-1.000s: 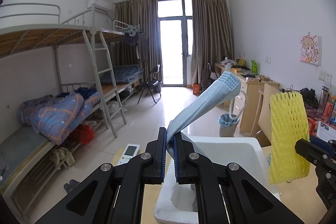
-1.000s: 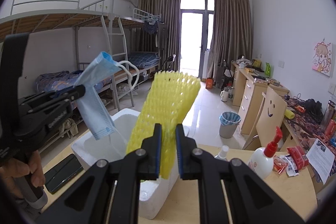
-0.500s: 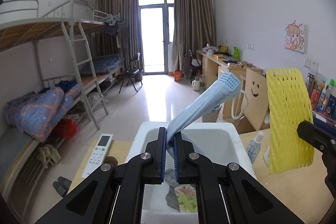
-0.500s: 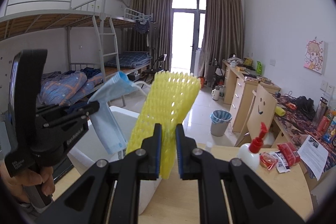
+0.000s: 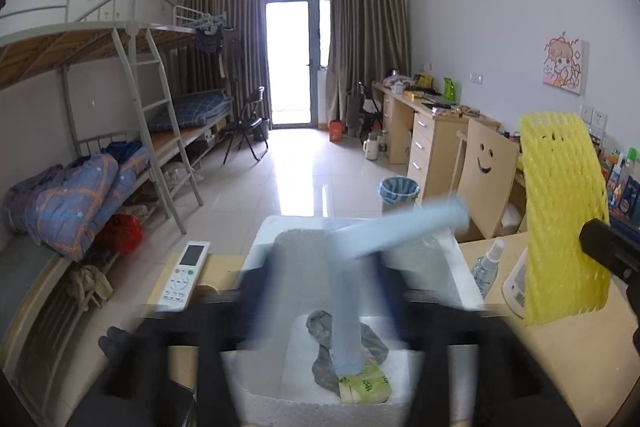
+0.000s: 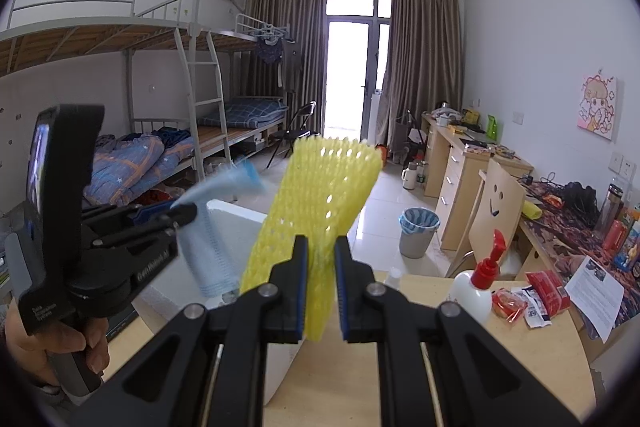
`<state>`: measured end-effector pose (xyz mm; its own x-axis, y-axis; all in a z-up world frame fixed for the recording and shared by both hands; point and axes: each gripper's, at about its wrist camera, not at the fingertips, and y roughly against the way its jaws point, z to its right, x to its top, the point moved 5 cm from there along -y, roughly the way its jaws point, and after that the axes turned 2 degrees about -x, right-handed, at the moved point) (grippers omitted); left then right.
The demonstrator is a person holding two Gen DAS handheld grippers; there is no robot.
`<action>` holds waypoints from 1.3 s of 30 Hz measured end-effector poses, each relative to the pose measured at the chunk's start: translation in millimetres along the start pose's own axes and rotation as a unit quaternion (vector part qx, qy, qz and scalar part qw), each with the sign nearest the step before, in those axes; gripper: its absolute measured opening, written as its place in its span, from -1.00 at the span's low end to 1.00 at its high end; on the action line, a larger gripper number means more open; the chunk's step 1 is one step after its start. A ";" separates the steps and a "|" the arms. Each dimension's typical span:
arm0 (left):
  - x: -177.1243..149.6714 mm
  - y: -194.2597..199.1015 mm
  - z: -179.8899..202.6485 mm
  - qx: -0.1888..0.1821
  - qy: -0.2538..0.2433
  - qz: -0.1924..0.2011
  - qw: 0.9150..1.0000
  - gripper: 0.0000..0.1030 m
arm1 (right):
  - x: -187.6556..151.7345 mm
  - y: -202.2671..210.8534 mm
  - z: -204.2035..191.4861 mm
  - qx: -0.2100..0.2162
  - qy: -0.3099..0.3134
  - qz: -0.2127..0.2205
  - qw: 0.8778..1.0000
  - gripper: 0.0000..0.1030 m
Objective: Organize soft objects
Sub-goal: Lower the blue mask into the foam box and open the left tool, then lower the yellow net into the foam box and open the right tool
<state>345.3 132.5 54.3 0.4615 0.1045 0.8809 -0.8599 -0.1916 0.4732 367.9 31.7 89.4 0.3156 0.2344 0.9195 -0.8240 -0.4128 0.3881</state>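
A blue face mask (image 5: 396, 231) hangs blurred over the white foam box (image 5: 448, 259), which holds a grey sock (image 5: 324, 355) and a green packet (image 5: 364, 383). My left gripper (image 5: 332, 291) is motion-blurred above the box, its fingers spread apart; in the right wrist view the mask (image 6: 212, 239) still hangs at its tip (image 6: 180, 215). My right gripper (image 6: 321, 291) is shut on a yellow foam net sleeve (image 6: 324, 195), held upright to the right of the box; the sleeve also shows in the left wrist view (image 5: 560, 215).
A white remote (image 5: 184, 275) lies on the wooden table left of the box. A small spray bottle (image 5: 486, 267) and a red-pump bottle (image 6: 476, 287) stand to the right, with red snack packets (image 6: 532, 299) and papers. A smiley chair (image 6: 494, 211) stands behind.
The left gripper has swung down over the box and its jaws have spread, blurring the view. The mask has dropped lower and flapped. The right gripper holds the yellow sleeve steady.
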 end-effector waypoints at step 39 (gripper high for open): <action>-23.0 64.5 -65.7 0.112 0.003 0.063 0.992 0.98 | -0.5 -36.7 -51.2 0.067 0.023 -0.026 0.997 -0.69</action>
<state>264.9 181.8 64.4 0.3518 0.0723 0.9333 -0.8401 -0.4153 0.3488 373.9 91.8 71.5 0.3317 0.2964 0.8956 -0.7357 -0.5130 0.4423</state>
